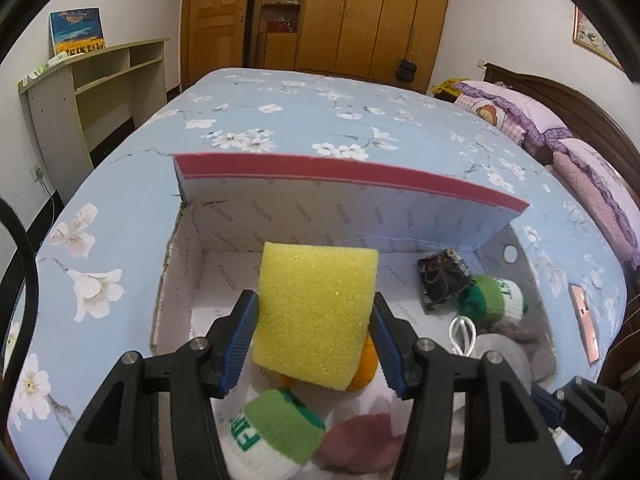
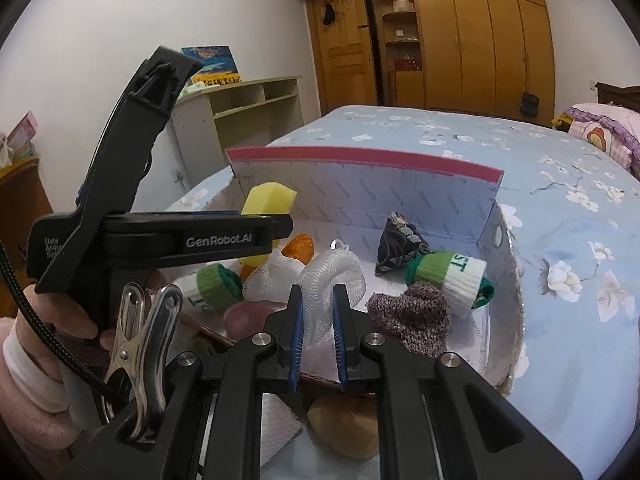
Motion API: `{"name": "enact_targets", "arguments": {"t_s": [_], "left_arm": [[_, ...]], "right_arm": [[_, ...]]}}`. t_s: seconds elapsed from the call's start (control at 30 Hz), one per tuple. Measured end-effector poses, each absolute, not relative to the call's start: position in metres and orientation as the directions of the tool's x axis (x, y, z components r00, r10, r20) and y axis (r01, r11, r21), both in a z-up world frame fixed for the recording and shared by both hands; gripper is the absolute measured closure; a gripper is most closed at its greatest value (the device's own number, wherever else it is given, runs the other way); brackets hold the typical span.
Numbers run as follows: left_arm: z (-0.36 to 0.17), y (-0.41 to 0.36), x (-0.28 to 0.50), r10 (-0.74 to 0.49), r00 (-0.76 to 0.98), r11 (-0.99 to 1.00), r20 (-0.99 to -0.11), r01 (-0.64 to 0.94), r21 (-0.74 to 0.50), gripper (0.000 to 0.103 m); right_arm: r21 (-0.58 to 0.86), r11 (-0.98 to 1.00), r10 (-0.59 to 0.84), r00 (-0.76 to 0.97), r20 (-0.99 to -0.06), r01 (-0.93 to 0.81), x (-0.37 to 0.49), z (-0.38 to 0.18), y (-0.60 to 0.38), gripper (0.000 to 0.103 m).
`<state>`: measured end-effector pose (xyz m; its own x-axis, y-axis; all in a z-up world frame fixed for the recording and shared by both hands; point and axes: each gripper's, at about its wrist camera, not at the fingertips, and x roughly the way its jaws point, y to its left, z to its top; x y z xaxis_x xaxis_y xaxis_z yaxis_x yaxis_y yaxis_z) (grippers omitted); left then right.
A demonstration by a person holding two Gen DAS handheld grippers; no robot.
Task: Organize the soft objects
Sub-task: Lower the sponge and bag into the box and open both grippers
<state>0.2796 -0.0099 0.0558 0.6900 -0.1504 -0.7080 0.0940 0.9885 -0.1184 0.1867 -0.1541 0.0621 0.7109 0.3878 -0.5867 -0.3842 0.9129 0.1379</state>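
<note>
My left gripper is shut on a yellow sponge, held over the open cardboard box on the bed. From the right wrist view the same sponge shows above the left gripper's black body. My right gripper is shut on a white mesh bath puff at the box's near edge. Inside the box lie a green-and-white knit roll, a dark patterned pouch, a mauve knit piece, an orange thing and another green-and-white roll.
The box stands on a blue floral bedspread with its red-edged flap raised at the back. Pink pillows lie at the right. A shelf unit and wooden wardrobes stand behind. A brown soft item lies below the right gripper.
</note>
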Motion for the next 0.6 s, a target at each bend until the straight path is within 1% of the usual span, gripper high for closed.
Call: {"name": "enact_targets", "arguments": {"t_s": [0.3, 0.6], "left_arm": [[0.043, -0.010, 0.293, -0.132, 0.686, 0.991, -0.716, 0.083, -0.104, 0.044], [0.040, -0.013, 0.294, -0.135, 0.686, 0.991, -0.715, 0.095, -0.096, 0.043]], "right_arm": [[0.187, 0.915, 0.393, 0.679, -0.620, -0.358, 0.202, 0.041, -0.159, 0.089], [0.205, 0.912, 0.403, 0.679, -0.614, -0.356, 0.205, 0.035, -0.164, 0.088]]}}
